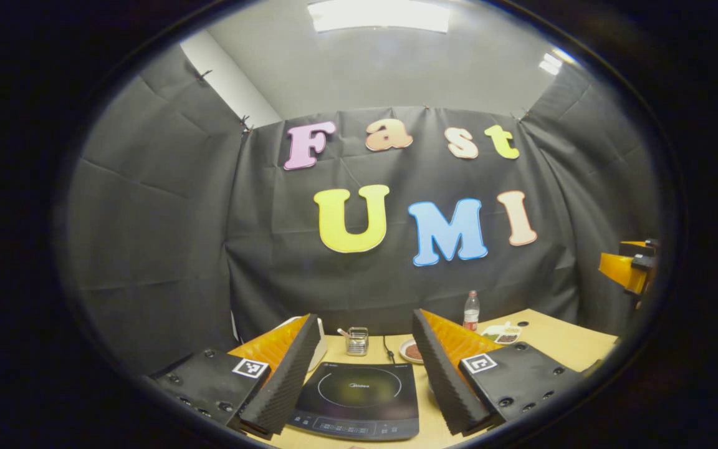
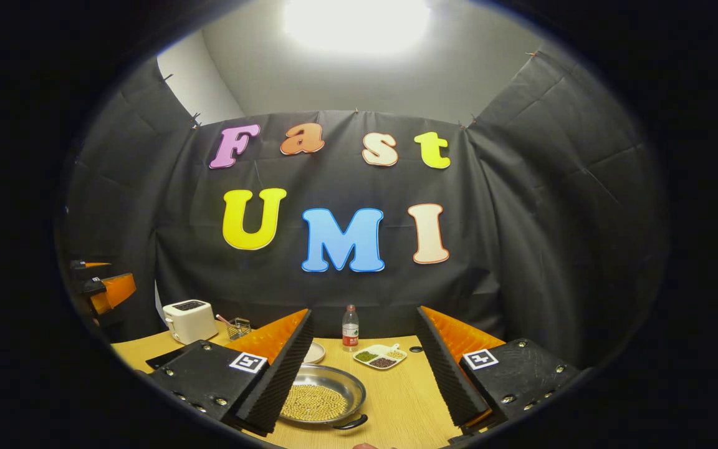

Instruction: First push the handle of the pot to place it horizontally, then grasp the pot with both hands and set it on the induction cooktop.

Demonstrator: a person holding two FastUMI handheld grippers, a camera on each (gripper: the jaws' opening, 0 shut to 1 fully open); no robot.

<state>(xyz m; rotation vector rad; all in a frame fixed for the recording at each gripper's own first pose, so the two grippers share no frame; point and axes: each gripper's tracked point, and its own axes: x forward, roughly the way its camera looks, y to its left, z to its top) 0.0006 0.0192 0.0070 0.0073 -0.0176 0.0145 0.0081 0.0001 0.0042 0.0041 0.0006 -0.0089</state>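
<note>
Wooden table point(image 2: 396, 399) with pot point(image 2: 321, 396), cooktop point(image 1: 359, 399).

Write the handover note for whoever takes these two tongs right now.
Left tongs: open, empty, held above the induction cooktop, which sits bare on the table.
Right tongs: open, empty, held above the pot, a shallow steel pan of yellowish grains.
Pot handle: a small black one at the near rim, untouched.
Done: nothing yet; the pot is not on the cooktop.
Left: push the handle horizontal, grip the pot with both tongs, set it on the cooktop.
</note>
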